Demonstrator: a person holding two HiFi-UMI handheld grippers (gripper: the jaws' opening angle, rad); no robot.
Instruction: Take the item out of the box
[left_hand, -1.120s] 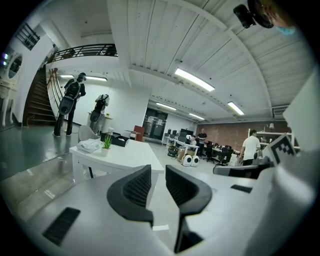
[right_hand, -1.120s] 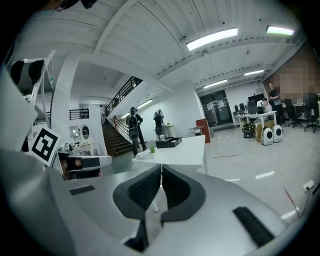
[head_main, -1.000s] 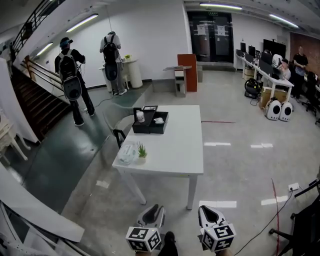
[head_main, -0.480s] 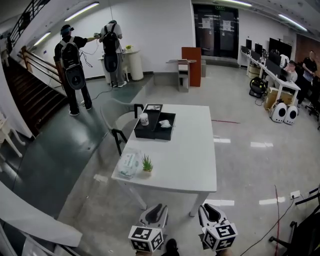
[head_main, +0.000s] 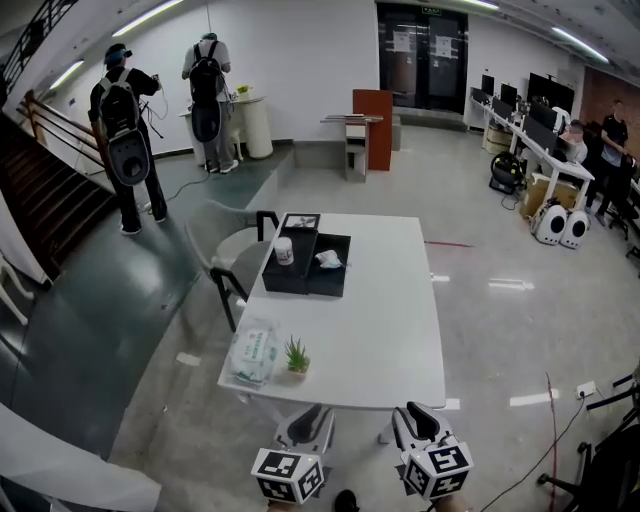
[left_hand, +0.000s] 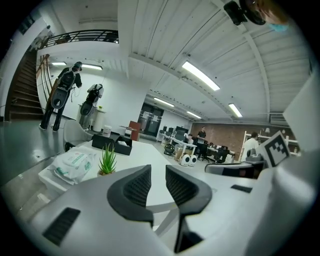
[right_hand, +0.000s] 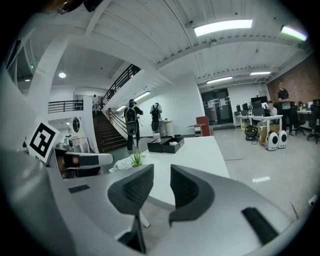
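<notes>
A black open box (head_main: 305, 266) stands on the far left part of the white table (head_main: 390, 330). It holds a white jar (head_main: 284, 250) and a crumpled white item (head_main: 328, 260). Both grippers hang below the table's near edge, well short of the box. My left gripper (head_main: 308, 426) (left_hand: 157, 172) is open with nothing between its jaws. The jaws of my right gripper (head_main: 418, 421) (right_hand: 162, 172) are opening, and the gap between them is empty. The box (left_hand: 112, 142) (right_hand: 166, 145) also shows far off in both gripper views.
A small potted plant (head_main: 296, 357) and a pack of wipes (head_main: 252, 352) lie at the table's near left corner. A grey chair (head_main: 232, 255) stands at the table's left side. Two people (head_main: 120, 130) stand at the back left by stairs. Desks with people line the far right.
The table has come closer and lower in the head view as the person walked toward it. Both grippers stay at the bottom of the view.
</notes>
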